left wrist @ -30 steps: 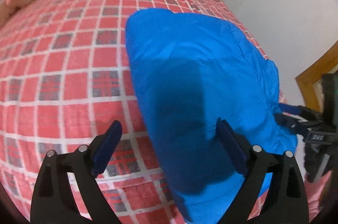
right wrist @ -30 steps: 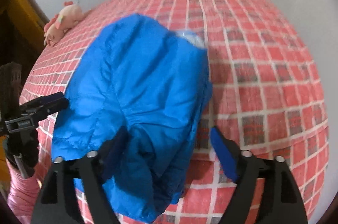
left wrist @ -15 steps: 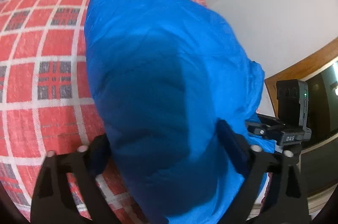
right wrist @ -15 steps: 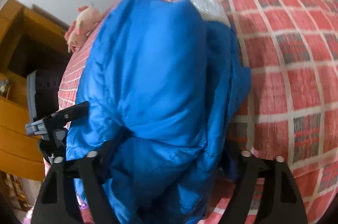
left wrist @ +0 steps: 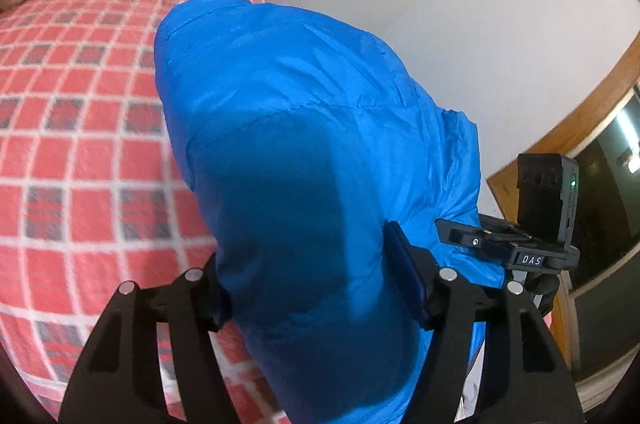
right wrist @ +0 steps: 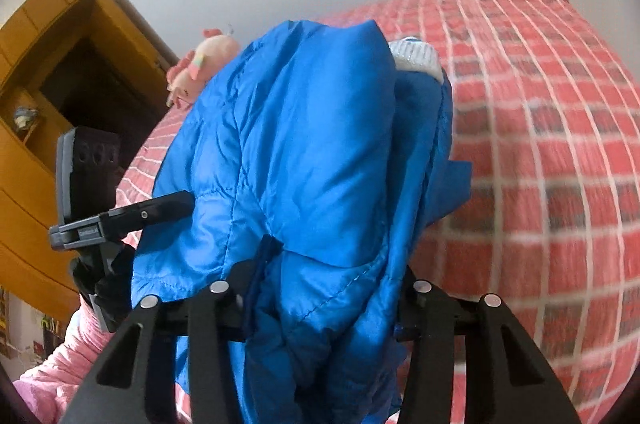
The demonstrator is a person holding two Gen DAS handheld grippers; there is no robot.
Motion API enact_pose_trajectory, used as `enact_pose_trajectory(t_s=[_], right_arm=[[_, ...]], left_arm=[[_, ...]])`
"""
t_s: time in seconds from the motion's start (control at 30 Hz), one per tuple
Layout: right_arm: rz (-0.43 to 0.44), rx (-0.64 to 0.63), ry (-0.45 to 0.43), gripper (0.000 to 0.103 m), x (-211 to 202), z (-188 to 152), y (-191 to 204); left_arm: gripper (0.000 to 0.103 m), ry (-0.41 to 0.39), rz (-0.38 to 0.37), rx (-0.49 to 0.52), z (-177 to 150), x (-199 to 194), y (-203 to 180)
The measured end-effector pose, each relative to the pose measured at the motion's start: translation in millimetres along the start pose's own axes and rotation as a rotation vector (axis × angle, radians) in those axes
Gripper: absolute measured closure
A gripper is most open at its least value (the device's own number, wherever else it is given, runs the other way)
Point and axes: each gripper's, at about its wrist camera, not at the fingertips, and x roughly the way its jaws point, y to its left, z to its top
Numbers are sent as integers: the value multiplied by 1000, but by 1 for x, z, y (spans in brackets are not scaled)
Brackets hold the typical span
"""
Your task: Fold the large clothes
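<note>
A big blue puffy jacket (left wrist: 312, 159) is folded into a thick bundle and held up off the red checked bed (left wrist: 80, 127). My left gripper (left wrist: 316, 284) is shut on the jacket's near end, with the fabric bulging between its fingers. My right gripper (right wrist: 324, 288) is shut on the other near end of the jacket (right wrist: 304, 151). A white knit cuff or collar (right wrist: 416, 57) shows at the jacket's far top. Each gripper shows in the other's view: the right one (left wrist: 516, 248) and the left one (right wrist: 120, 220).
The bed (right wrist: 540, 143) with the red checked cover spreads behind and below the jacket. A pink plush toy (right wrist: 200, 63) lies at the bed's far side. A wooden cabinet (right wrist: 48, 95) stands at the left. White walls stand behind.
Both grippers closed on the jacket's near edge and lifted it up off the bed. The jacket now hangs bunched in front of both cameras.
</note>
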Motion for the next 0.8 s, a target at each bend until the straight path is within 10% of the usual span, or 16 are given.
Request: enact_pose_trajectory(t_s=[0.4,0.8], right_arm=[[105,-95,14,56,93,93,48],[91,-1,92,49,170,100,12]], left_arm=[[39,-168,157,-53,58,-50,67],[32,-118,236,-120,63,-1,140]])
